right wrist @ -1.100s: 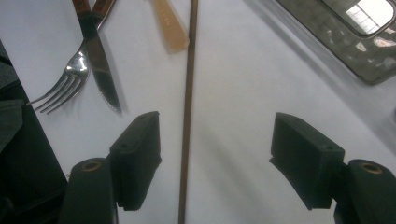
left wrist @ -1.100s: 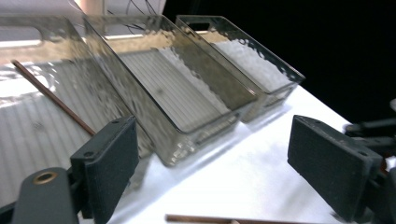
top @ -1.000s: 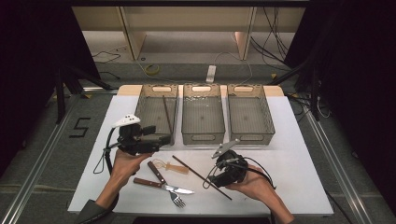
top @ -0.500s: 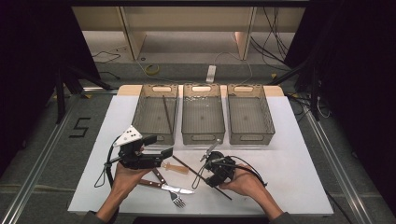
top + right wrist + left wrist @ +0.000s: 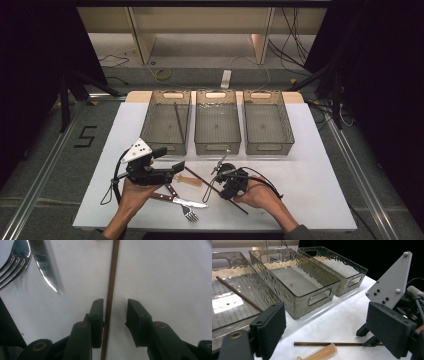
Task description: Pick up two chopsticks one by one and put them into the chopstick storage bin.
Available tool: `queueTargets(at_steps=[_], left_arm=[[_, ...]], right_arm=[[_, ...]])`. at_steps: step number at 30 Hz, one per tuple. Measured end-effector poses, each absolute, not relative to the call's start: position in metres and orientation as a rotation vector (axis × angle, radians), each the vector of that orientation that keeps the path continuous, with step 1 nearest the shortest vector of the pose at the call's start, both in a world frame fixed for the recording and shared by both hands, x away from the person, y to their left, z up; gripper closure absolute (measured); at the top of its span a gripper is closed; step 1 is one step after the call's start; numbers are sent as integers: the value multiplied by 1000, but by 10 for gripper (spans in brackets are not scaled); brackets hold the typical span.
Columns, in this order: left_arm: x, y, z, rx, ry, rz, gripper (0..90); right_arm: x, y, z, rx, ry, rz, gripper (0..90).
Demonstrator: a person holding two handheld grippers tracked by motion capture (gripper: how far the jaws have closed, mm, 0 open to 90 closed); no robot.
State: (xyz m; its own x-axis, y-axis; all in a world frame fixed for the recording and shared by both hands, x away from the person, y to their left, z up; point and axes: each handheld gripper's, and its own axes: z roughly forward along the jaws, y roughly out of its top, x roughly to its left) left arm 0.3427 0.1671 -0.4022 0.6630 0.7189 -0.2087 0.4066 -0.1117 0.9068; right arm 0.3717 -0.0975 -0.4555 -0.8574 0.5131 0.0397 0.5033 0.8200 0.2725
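A brown chopstick (image 5: 111,277) lies slantwise on the white table (image 5: 310,165), seen in the high view as chopstick (image 5: 200,176). My right gripper (image 5: 115,302) points down over it with a jaw on each side. The jaws have just been closing; a gap still shows on the right side, so it is open. In the high view the right gripper (image 5: 223,189) is at centre front. My left gripper (image 5: 170,160) hovers to its left, jaws wide open and nothing between them (image 5: 325,315). A second chopstick (image 5: 178,122) lies in the left bin (image 5: 150,125).
Three clear bins stand in a row at the back: left, middle bin (image 5: 216,147) and right bin (image 5: 287,125). A tan handle (image 5: 322,353) lies by the chopstick. A knife (image 5: 46,267) and a fork (image 5: 13,262) lie at front left.
My right gripper has shifted left and down onto the loose chopstick. My left gripper has sunk toward the table and moved slightly right, near the tan handle.
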Motion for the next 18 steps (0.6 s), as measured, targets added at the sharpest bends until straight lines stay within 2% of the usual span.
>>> queueTargets(at_steps=[18], left_arm=[[342,166,-403,1747,914,347,155]], right_arm=[[376,-94,-458,869,2941,350,833]])
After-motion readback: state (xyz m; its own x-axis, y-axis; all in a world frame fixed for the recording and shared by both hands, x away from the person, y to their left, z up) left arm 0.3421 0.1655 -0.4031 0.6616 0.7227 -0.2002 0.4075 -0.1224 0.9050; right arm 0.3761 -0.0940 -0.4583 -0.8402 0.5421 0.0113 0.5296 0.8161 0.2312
